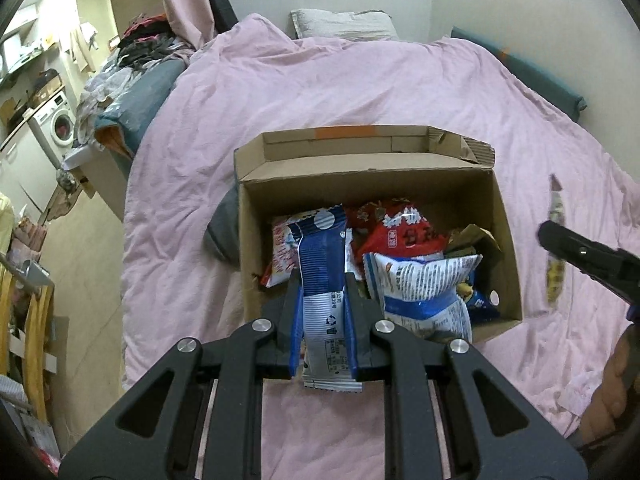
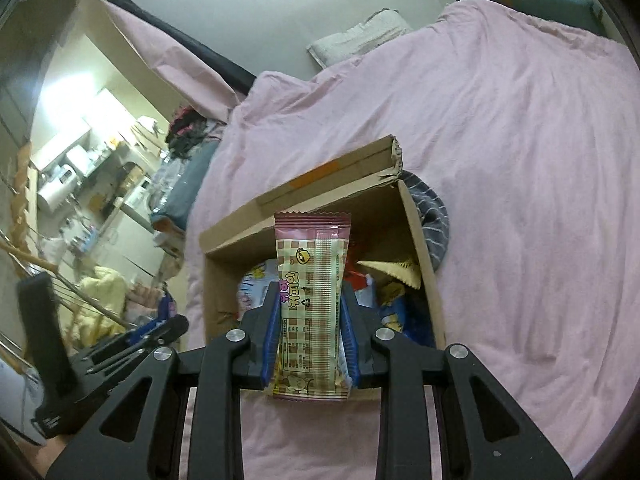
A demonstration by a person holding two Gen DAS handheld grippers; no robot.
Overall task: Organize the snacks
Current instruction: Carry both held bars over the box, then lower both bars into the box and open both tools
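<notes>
An open cardboard box [image 1: 506, 220] sits on the pink bed cover, holding several snack packets, among them a red bag [image 1: 400, 232] and a white-and-blue bag [image 1: 424, 284]. My left gripper [image 1: 323, 280] is shut on a blue-and-white snack packet [image 1: 322, 264], held upright over the box's near side. In the right wrist view the same box [image 2: 418, 240] lies ahead, and my right gripper [image 2: 310, 292] is shut on a pink checkered snack packet [image 2: 312, 280] standing upright above the near edge. That right gripper [image 1: 560, 248] and its packet, seen edge-on, show at the right of the left wrist view.
The pink cover [image 1: 320, 88] spreads around the box, with a grey pillow [image 1: 340, 24] at the wall. A grey striped cloth [image 2: 434, 216] lies against the box's side. Clothes [image 1: 148, 44] are piled left of the bed, near a washing machine [image 1: 56, 120]. A hand [image 1: 612, 392] shows at the right edge.
</notes>
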